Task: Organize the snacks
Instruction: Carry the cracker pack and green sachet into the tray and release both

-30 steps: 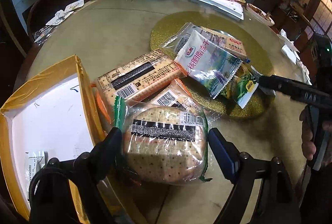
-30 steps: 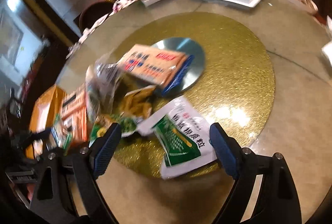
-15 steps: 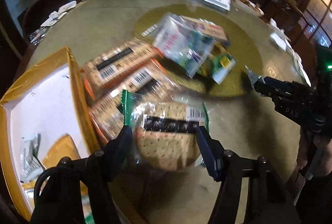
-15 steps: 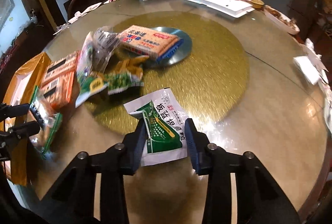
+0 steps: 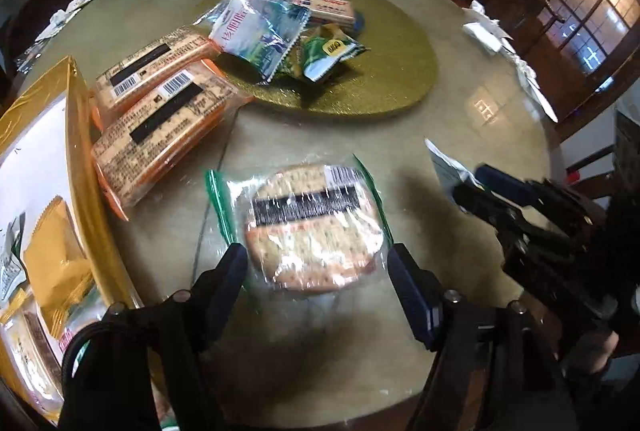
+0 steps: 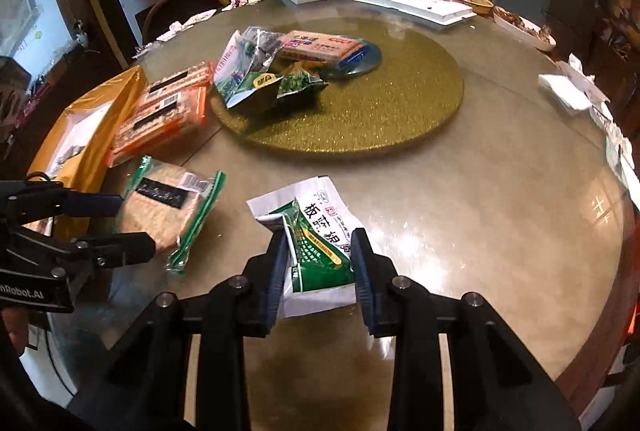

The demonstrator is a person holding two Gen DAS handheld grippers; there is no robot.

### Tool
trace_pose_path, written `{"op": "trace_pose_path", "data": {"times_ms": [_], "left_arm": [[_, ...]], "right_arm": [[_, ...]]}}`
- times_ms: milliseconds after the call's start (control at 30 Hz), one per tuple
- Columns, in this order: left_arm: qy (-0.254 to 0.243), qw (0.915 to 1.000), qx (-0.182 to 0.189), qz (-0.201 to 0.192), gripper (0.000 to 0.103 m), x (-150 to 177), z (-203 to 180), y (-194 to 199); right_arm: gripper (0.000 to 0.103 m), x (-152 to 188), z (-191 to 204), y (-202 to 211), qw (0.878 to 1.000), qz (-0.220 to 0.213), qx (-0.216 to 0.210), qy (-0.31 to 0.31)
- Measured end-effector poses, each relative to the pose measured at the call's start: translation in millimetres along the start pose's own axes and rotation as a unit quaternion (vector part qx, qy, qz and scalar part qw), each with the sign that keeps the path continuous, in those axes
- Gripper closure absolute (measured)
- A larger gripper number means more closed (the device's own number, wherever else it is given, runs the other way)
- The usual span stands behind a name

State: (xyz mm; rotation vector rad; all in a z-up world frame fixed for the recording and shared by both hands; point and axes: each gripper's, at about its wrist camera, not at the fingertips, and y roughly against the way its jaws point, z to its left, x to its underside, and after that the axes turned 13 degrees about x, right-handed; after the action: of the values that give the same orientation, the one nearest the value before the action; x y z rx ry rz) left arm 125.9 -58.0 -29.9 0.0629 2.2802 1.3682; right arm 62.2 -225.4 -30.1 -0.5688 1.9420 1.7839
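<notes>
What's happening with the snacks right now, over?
Right tool shut on green-and-white snack pouch, lifted. Left tool straddles the cracker pack, jaws just reopened, no grip. Gold box at left; nothing in the way.

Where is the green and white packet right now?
In the right wrist view it sits low in the middle, pinched in the right gripper, above the table, just right of the round cracker pack.
</notes>
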Motion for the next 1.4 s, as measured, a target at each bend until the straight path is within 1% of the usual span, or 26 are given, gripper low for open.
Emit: {"op": "trace_pose_path", "data": {"times_ms": [67, 167, 233, 267, 333, 400, 467, 500, 567, 633, 667, 767, 833, 933, 967, 1033, 1100, 1133, 1167, 1233, 1267, 1333, 1400], "left_arm": [[0.02, 0.9997, -0.002, -0.011, 0.024, -6, 3, -5], [0.026, 0.9989, -0.028, -0.028, 0.022, -9, 1, -10], [0.015, 0.9981, -0.05, -0.033, 0.019, -8, -6, -17], [0.002, 0.9972, -0.064, -0.038, 0.019, -5, -10, -19], [-0.016, 0.9959, -0.079, -0.039, 0.018, -5, -18, -23], [-0.023, 0.9956, -0.08, -0.044, 0.018, -3, -17, -22], [-0.025, 0.996, -0.077, -0.039, 0.016, 0, -14, -23], [-0.03, 0.9954, -0.083, -0.036, 0.016, 2, -14, -23], [-0.048, 0.9938, -0.094, -0.034, 0.016, 8, -16, -22], [-0.073, 0.9905, -0.112, -0.031, 0.015, 12, -21, -26], [-0.078, 0.9899, -0.113, -0.036, 0.015, 14, -22, -24], [-0.064, 0.9912, -0.106, -0.046, 0.018, 15, -18, -21], [-0.07, 0.9907, -0.106, -0.047, 0.026, 17, -20, -20], [-0.076, 0.991, -0.096, -0.054, 0.027, 22, -20, -15], [-0.073, 0.9915, -0.088, -0.062, 0.027, 23, -19, -12], [-0.061, 0.9932, -0.068, -0.072, 0.027, 25, -17, -7], [-0.051, 0.9943, -0.049, -0.08, 0.027, 27, -16, -1], [-0.049, 0.9941, -0.038, -0.089, 0.027, 29, -16, 5], [-0.05, 0.9936, -0.034, -0.096, 0.027, 30, -17, 9], [-0.05, 0.9926, -0.035, -0.105, 0.027, 33, -18, 16], [-0.046, 0.9927, -0.031, -0.106, 0.027, 33, -17, 18], [-0.036, 0.993, -0.016, -0.111, 0.027, 36, -14, 25], [-0.031, 0.992, -0.011, -0.122, 0.027, 40, -12, 34]], "right_arm": [[0.064, 0, -1, 0, 1.0, 0.001, -0.001, -0.004], [0.063, 1, 1, -1, 1.0, 0.004, 0.011, -0.008], [0.06, 3, 2, -1, 1.0, 0.005, 0.018, -0.003], [0.059, 5, 2, -2, 1.0, 0.005, 0.024, -0.003], [0.059, 8, -2, -3, 1.0, 0.004, 0.021, -0.009], [0.059, 9, -6, -2, 1.0, 0.004, 0.016, -0.019], [0.061, 9, -9, -2, 1.0, 0.004, 0.009, -0.027], [0.062, 10, -9, -1, 1.0, 0.001, 0.007, -0.027], [0.068, 9, -10, 1, 1.0, -0.003, 0.007, -0.028], [0.072, 8, -10, 4, 0.999, -0.007, 0.004, -0.032], [0.072, 8, -9, 5, 0.999, -0.009, 0.006, -0.032], [0.075, 8, -5, 7, 0.999, -0.016, 0.01, -0.026], [0.075, 9, -4, 9, 0.999, -0.019, 0.01, -0.027], [0.076, 12, -9, 13, 0.999, -0.027, -0.008, -0.039], [0.076, 13, -10, 15, 0.998, -0.031, -0.016, -0.042], [0.077, 14, -9, 18, 0.998, -0.037, -0.015, -0.043], [0.084, 15, -11, 21, 0.998, -0.041, -0.019, -0.049], [0.097, 15, -12, 23, 0.997, -0.043, -0.03, -0.055], [0.099, 15, -13, 24, 0.997, -0.042, -0.037, -0.061], [0.099, 13, -11, 24, 0.997, -0.037, -0.031, -0.06], [0.099, 13, -7, 22, 0.998, -0.031, -0.022, -0.054], [0.099, 13, 0, 16, 0.999, -0.019, -0.017, -0.043], [0.099, 14, 5, 14, 0.999, -0.017, -0.007, -0.036]]}}
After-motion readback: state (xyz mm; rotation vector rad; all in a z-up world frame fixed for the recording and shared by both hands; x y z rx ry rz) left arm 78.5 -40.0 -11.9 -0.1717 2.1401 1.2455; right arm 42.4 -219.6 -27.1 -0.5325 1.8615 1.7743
